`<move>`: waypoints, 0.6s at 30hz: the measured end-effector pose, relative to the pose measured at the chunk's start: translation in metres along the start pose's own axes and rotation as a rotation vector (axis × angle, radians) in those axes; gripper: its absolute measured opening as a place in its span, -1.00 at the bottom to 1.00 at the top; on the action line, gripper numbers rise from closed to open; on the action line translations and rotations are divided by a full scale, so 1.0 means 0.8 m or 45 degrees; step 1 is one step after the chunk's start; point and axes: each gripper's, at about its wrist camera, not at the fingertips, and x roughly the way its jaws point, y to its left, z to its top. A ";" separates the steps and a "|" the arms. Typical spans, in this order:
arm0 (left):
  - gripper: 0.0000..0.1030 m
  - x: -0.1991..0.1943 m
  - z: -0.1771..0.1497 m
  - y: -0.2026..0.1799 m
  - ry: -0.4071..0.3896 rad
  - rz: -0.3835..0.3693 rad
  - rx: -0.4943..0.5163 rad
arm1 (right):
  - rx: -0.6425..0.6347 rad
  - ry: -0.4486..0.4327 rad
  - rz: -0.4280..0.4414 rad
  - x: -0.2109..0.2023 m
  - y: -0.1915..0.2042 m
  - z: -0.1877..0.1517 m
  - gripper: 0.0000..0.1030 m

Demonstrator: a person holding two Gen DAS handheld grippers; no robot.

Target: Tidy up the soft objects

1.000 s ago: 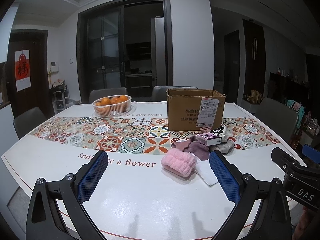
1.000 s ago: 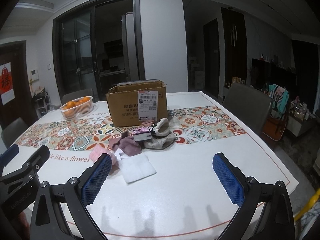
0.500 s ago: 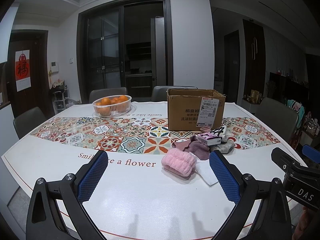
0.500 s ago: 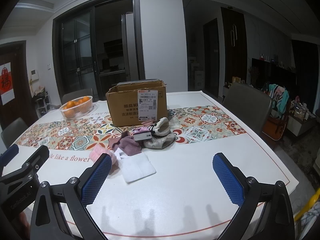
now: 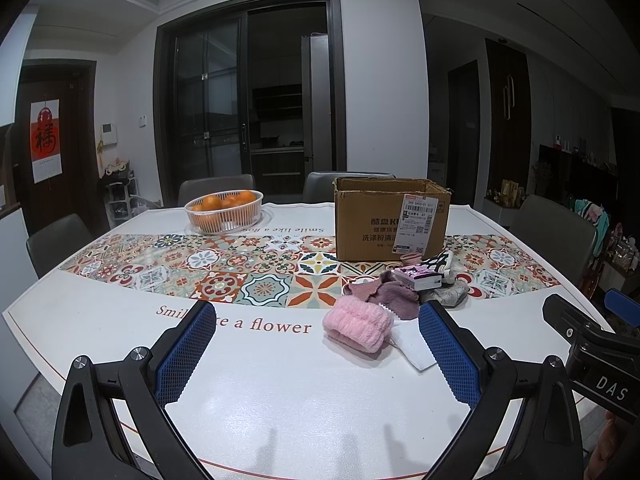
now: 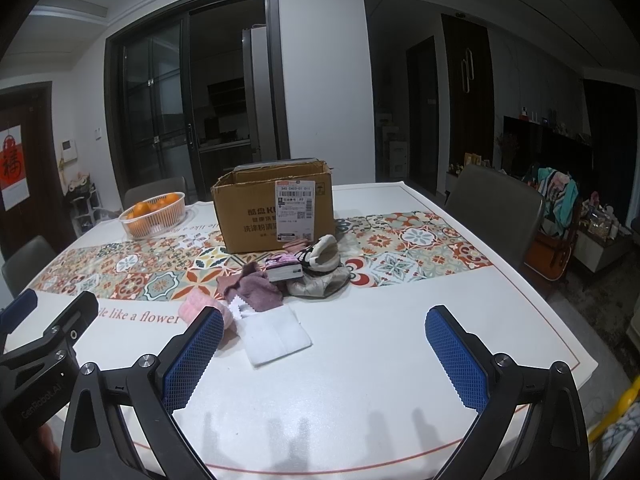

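pink fluffy roll (image 5: pixel 358 330) | mauve cloth (image 5: pixel 386 294) crumpled behind | white folded cloth (image 6: pixel 276 334) flat

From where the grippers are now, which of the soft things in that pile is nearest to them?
The white folded cloth: it lies flat at the pile's near edge, closer than the fluffy pink roll beside it and the mauve cloth behind it.

On the big white dining table (image 5: pixel 120 344), the brown cardboard box (image 5: pixel 390 220) sat far. The pile of soft cloths (image 5: pixel 394 294) lay near it. The white basket of oranges (image 5: pixel 223 211) sat far left.
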 end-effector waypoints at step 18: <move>1.00 -0.001 -0.001 0.000 0.001 -0.002 -0.001 | 0.001 0.005 0.000 0.000 -0.001 -0.001 0.99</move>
